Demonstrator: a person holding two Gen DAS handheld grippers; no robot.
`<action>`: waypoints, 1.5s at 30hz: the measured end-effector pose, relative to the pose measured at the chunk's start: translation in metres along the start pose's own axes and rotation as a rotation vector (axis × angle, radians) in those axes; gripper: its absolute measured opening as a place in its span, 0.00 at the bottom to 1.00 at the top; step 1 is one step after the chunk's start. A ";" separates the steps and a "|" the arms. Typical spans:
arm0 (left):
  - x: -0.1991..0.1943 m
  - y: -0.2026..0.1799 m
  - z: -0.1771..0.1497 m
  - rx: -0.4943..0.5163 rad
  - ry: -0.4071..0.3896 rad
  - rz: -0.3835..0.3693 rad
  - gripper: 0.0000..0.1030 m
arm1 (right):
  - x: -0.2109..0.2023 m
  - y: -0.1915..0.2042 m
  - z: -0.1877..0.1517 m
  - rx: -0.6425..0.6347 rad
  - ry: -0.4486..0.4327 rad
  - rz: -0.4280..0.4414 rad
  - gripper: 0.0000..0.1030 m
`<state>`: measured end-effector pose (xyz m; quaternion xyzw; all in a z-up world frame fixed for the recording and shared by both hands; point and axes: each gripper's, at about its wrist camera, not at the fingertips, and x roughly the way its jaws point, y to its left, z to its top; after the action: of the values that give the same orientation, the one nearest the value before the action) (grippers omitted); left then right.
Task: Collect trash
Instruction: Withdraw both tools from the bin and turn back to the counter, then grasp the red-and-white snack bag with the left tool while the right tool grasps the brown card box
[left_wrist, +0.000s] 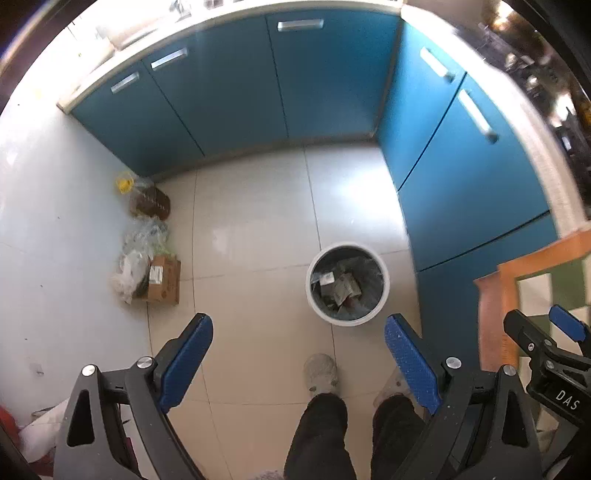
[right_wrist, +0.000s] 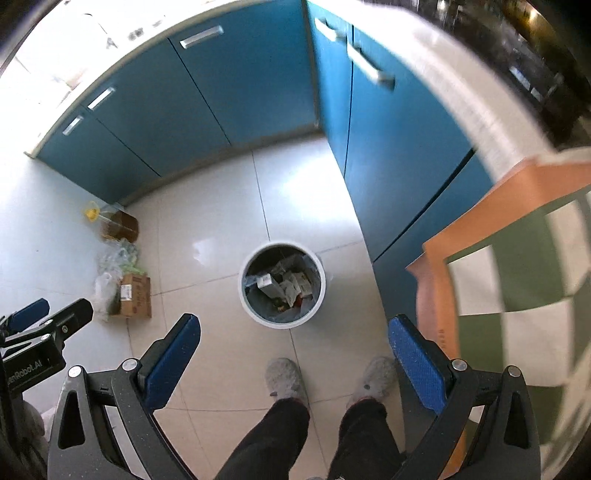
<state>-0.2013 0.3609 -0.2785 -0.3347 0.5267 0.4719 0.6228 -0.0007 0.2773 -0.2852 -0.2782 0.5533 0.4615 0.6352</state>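
Observation:
A round white trash bin (left_wrist: 347, 283) with a dark liner stands on the tiled floor, holding paper and packaging scraps; it also shows in the right wrist view (right_wrist: 282, 284). My left gripper (left_wrist: 299, 354) is open and empty, held high above the floor just short of the bin. My right gripper (right_wrist: 293, 347) is open and empty too, above the floor in front of the bin. The right gripper's body shows at the right edge of the left wrist view (left_wrist: 546, 354). The left gripper's body shows at the left edge of the right wrist view (right_wrist: 44, 332).
A cardboard box (left_wrist: 164, 280), crumpled plastic bags (left_wrist: 142, 240) and an oil jug (left_wrist: 147, 197) sit against the left wall. Blue cabinets (left_wrist: 295, 81) line the back and right. A table with a checked cloth (right_wrist: 517, 280) is at the right. The person's legs and slippers (right_wrist: 284, 380) are below.

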 end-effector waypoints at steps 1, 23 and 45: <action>-0.012 -0.001 -0.001 0.001 -0.013 -0.003 0.92 | -0.015 0.000 0.001 -0.007 -0.015 0.004 1.00; -0.161 -0.348 0.056 0.478 -0.181 -0.294 0.92 | -0.202 -0.342 -0.061 0.800 -0.323 -0.076 1.00; -0.046 -0.692 0.053 0.661 0.084 -0.355 0.12 | -0.148 -0.699 -0.218 1.390 -0.243 -0.264 0.98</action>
<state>0.4674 0.1700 -0.2780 -0.2206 0.6094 0.1471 0.7472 0.5326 -0.2458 -0.3036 0.1791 0.6064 -0.0506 0.7731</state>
